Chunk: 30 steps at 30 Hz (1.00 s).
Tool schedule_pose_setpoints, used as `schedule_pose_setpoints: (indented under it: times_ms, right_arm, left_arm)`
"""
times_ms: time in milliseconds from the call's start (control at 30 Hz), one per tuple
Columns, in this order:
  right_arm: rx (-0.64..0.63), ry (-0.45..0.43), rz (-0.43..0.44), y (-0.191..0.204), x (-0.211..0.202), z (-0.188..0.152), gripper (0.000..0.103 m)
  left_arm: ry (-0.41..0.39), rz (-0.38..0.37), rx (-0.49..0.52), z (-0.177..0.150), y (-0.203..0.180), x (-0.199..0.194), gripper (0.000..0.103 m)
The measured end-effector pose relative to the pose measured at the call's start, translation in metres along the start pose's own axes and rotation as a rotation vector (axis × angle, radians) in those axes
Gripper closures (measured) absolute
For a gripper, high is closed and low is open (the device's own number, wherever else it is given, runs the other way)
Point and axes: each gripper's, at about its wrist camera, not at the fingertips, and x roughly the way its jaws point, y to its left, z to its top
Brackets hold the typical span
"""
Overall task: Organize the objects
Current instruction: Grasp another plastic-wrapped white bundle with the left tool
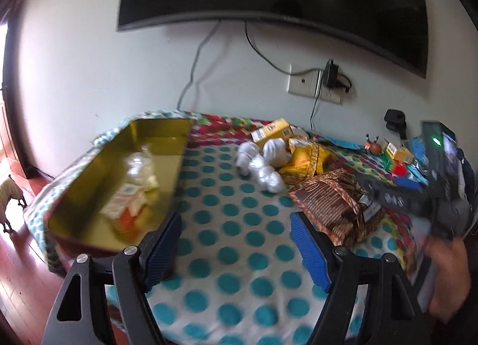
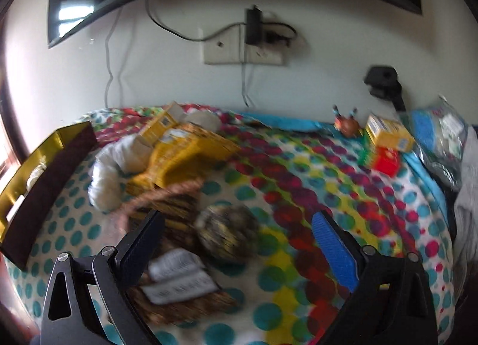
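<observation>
looks like mid-sort: both the left gripper (image 1: 236, 243) and right gripper (image 2: 239, 243) are wide and empty, so next i'd guess the right one closes on the brown woven gift pouch (image 2: 179, 255) at lower left and carries it to the open gold rectangular tin (image 1: 119, 177).

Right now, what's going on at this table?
A person is sorting clutter with two handheld grippers. The left gripper and right gripper are both open and hold nothing. The gold tin already contains a few packets. The brown pouch, white bundles and yellow boxes lie loose on the dotted cloth.
</observation>
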Motion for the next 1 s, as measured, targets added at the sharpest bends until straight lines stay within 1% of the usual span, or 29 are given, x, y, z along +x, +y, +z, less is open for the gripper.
schedule_pose_setpoints:
  times_ms: [67,167,300,433,500,533,600,667,700,733,767,833,867,933,1000]
  right_arm:
    - [0.020,0.019,0.010,-0.005,0.003,-0.005,0.005]
    - [0.054,-0.010,0.021,-0.012,-0.004,-0.008,0.004]
    - [0.054,0.012,0.010,-0.010,0.000,-0.008,0.004]
    - [0.063,0.044,0.017,-0.012,0.006,-0.008,0.004]
    - [0.083,0.063,0.021,-0.017,0.010,-0.008,0.004]
    - [0.095,0.071,0.017,-0.019,0.012,-0.008,0.004]
    - [0.118,0.083,0.026,-0.023,0.014,-0.009,0.004]
    - [0.140,0.093,0.041,-0.028,0.016,-0.010,0.004]
    - [0.151,0.100,0.045,-0.030,0.018,-0.011,0.004]
    - [0.158,0.106,0.049,-0.031,0.019,-0.011,0.004]
    - [0.161,0.109,0.048,-0.031,0.019,-0.011,0.004]
    - [0.154,0.111,0.044,-0.030,0.019,-0.011,0.004]
    - [0.148,0.110,0.046,-0.028,0.019,-0.011,0.004]
    - [0.132,0.106,0.044,-0.024,0.018,-0.011,0.004]
    - [0.125,0.099,0.041,-0.022,0.017,-0.011,0.003]
  left_arm:
    - [0.017,-0.013,-0.014,0.009,-0.007,0.017,0.025]
    - [0.051,0.002,0.002,0.023,-0.019,0.050,0.025]
    - [0.100,0.033,0.034,0.036,-0.035,0.097,0.025]
    - [0.165,0.062,0.017,0.039,-0.040,0.138,0.025]
    - [0.200,0.090,0.032,0.040,-0.044,0.161,0.025]
    - [0.218,0.100,0.033,0.041,-0.045,0.168,0.026]
    - [0.244,0.082,0.010,0.045,-0.046,0.182,0.026]
    - [0.278,0.109,0.009,0.046,-0.048,0.192,0.026]
    - [0.292,0.100,0.000,0.046,-0.047,0.195,0.030]
    - [0.308,0.090,-0.008,0.045,-0.046,0.199,0.041]
    - [0.312,0.095,-0.009,0.045,-0.046,0.200,0.044]
    - [0.308,0.105,-0.010,0.046,-0.046,0.199,0.055]
    - [0.307,0.106,-0.008,0.046,-0.046,0.199,0.057]
    - [0.304,0.097,-0.002,0.047,-0.048,0.198,0.068]
    - [0.302,0.089,-0.003,0.048,-0.048,0.198,0.071]
